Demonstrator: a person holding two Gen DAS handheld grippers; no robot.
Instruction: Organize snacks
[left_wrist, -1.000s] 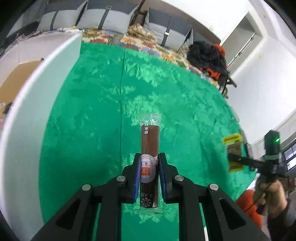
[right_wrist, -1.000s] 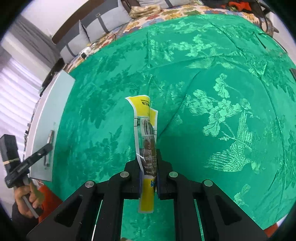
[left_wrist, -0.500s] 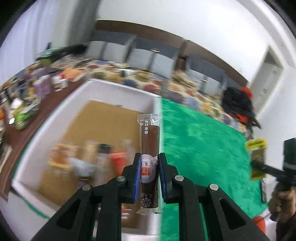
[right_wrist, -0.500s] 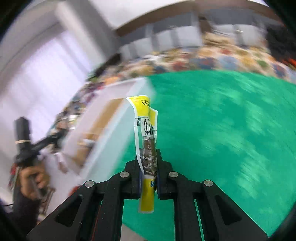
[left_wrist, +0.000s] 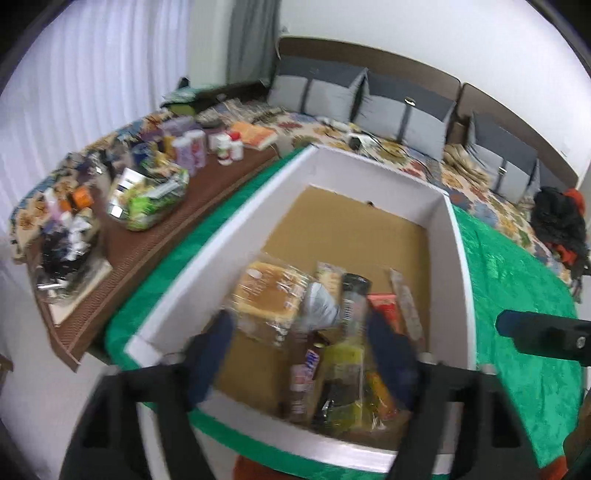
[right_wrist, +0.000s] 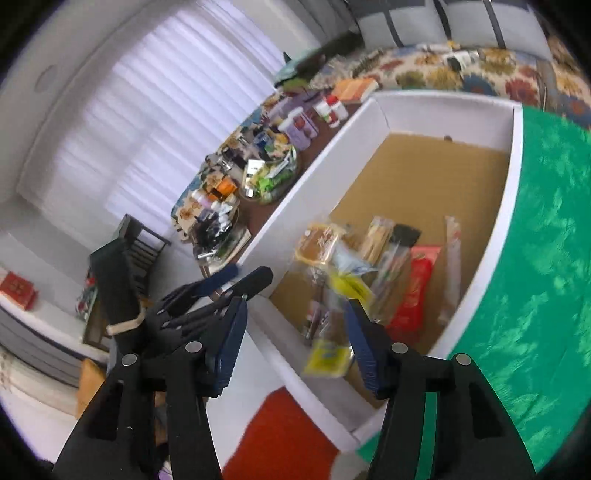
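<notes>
A white box (left_wrist: 458, 258) with a brown cardboard floor holds several wrapped snacks (left_wrist: 332, 325). It also shows in the right wrist view (right_wrist: 509, 177). My left gripper (left_wrist: 303, 354) is open and empty above the box's near end. My right gripper (right_wrist: 295, 332) is open above the near left corner. A yellow-wrapped snack (right_wrist: 328, 354) lies blurred between its fingers, over the box. A brown sausage stick (left_wrist: 303, 373) lies among the snacks below the left gripper. The left gripper also shows in the right wrist view (right_wrist: 236, 280).
The box stands on a green patterned cloth (left_wrist: 524, 302). A brown side table (left_wrist: 147, 229) with bottles, jars and bags runs along the box's left side. A sofa with grey cushions (left_wrist: 399, 103) is behind. Something red (right_wrist: 280, 435) shows below the box's near edge.
Both grippers swung from the green cloth to over the white box and opened. The brown stick left the left gripper. The yellow snack dropped from the right gripper.
</notes>
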